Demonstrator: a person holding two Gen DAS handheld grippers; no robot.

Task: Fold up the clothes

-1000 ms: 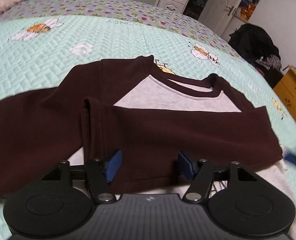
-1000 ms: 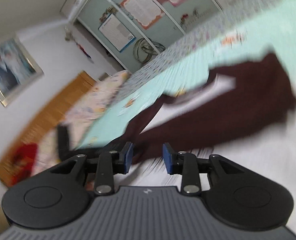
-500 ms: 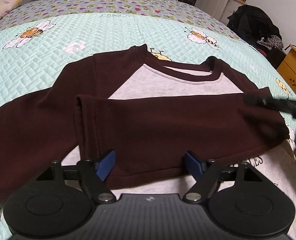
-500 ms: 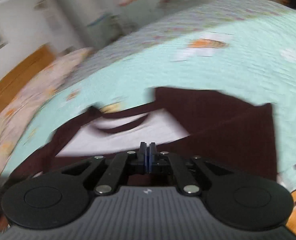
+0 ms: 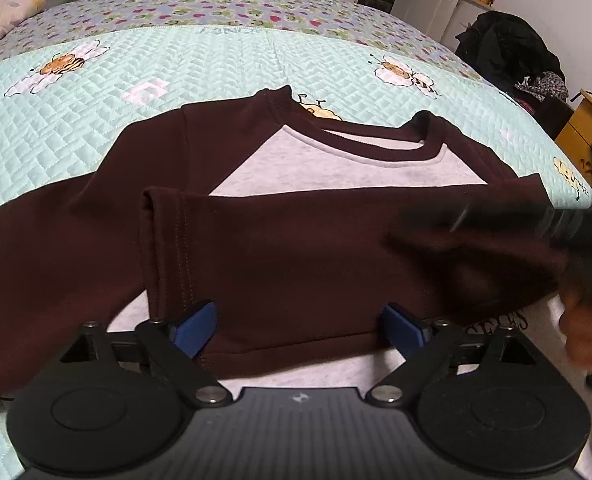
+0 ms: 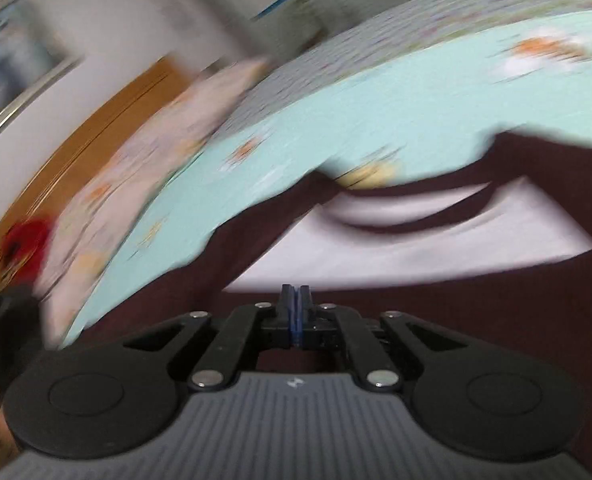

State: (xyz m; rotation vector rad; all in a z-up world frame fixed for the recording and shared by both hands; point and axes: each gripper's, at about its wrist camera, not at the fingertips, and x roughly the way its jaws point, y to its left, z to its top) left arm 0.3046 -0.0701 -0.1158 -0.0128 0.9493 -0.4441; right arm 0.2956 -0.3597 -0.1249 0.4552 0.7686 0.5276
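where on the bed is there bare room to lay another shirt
Bare quilt runs wide between the shirt's collar and the pillow. Crowded near: the folded sleeve crosses the shirt, with the left gripper opening over its hem and the right gripper over it.

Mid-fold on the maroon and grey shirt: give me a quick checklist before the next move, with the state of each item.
1. Sleeve folded across the shirt's chest: ok.
2. Left tongs clear of the fabric: ok, jaws opening, sleeve hem lies between them but unpinched.
3. Right tongs shut: ok.
4. Right tongs gripping cloth: cannot tell, nothing visible between the pads.
5. Other sleeve folded in: not ok, it lies spread out on the bedspread.
6. Collar flat: ok.
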